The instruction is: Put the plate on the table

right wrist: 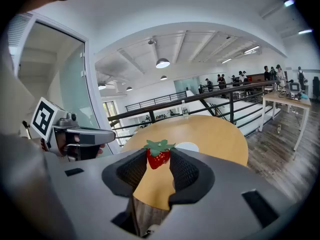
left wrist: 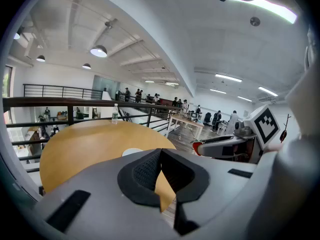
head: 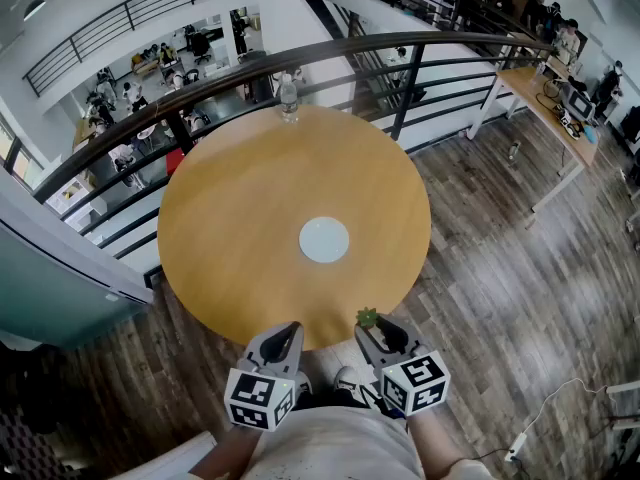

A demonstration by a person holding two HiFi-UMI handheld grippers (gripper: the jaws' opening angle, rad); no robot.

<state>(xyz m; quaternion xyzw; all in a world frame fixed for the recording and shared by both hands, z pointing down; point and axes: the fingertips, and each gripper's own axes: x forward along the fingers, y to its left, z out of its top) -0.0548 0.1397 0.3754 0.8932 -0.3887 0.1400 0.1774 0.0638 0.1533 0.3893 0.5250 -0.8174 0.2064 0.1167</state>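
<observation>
Right tool (right wrist: 159, 160) is clamped on a strawberry (right wrist: 158, 153), left tool (left wrist: 160, 156) is clenched empty. Plate (head: 324, 239) ahead of them looks thin, stiff, probably slick, so I'd pinch its rim.

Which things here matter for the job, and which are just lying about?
Job:
- white plate
- round table
- strawberry, gripped in the right claw

Lying about:
- water bottle at the table's far edge
</observation>
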